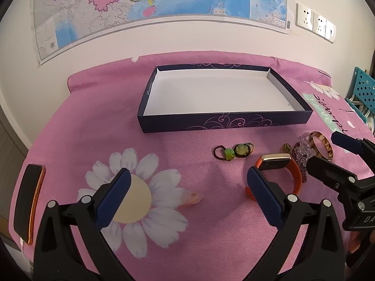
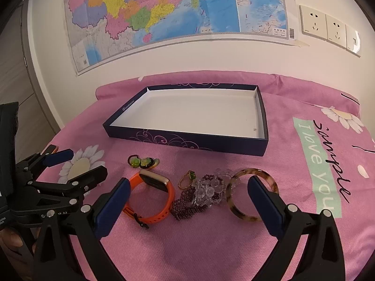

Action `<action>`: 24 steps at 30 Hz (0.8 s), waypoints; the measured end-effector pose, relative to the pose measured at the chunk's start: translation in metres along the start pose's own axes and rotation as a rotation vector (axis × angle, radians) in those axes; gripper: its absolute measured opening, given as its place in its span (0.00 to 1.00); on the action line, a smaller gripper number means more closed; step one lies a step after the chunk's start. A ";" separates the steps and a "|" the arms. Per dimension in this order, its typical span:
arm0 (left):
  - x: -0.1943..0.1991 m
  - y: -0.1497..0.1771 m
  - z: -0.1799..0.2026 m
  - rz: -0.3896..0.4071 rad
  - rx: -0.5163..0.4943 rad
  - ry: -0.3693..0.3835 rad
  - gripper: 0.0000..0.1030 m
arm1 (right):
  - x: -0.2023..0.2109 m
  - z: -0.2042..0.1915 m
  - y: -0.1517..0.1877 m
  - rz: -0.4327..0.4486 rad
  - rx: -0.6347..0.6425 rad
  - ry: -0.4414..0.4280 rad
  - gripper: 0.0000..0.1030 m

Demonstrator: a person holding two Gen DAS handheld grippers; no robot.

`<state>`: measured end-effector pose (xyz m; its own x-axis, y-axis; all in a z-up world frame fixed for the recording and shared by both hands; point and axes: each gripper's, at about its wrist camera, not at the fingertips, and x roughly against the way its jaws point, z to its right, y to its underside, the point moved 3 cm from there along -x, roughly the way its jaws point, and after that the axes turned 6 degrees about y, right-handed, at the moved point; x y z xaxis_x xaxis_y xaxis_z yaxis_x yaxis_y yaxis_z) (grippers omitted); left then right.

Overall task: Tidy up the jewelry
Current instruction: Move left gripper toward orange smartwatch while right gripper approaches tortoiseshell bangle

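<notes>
I saw a pink cloth (image 1: 192, 222) printed with white daisies spread over the worktop. A coloured map (image 2: 178, 11) hung on the wall across the top of the frame, with white wall sockets (image 2: 328, 27) at upper right. A phone in an orange case (image 1: 28, 201) lay at the lower left, and a teal perforated basket (image 1: 362, 91) sat at the right edge.

1. The left gripper (image 1: 188, 182) hung wide open above the pink cloth (image 1: 98, 135).
2. An empty dark box (image 1: 225, 121) lay beyond.
3. An orange watch (image 1: 281, 171), green rings (image 1: 234, 152), a bangle (image 1: 321, 146) and the right gripper (image 1: 328, 154) sat at right.
4. A phone (image 1: 27, 201) lay far left.
</notes>
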<state>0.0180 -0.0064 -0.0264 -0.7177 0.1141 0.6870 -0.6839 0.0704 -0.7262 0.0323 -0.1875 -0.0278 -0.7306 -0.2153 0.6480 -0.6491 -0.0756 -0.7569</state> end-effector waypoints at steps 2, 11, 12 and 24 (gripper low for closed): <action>0.000 0.000 0.001 0.000 -0.002 0.000 0.95 | 0.000 0.001 -0.001 0.003 -0.004 -0.001 0.94; -0.003 0.000 0.006 -0.005 -0.011 0.009 0.95 | -0.001 0.001 -0.001 0.003 0.007 0.001 0.94; -0.002 0.000 0.006 -0.005 -0.010 0.010 0.95 | 0.000 0.000 -0.001 0.003 0.008 0.001 0.94; -0.003 0.000 0.009 -0.009 -0.016 0.017 0.95 | -0.002 0.002 0.000 0.003 0.006 0.005 0.94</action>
<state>0.0193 -0.0154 -0.0280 -0.7094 0.1300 0.6927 -0.6878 0.0868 -0.7207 0.0342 -0.1888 -0.0289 -0.7333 -0.2107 0.6465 -0.6460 -0.0808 -0.7590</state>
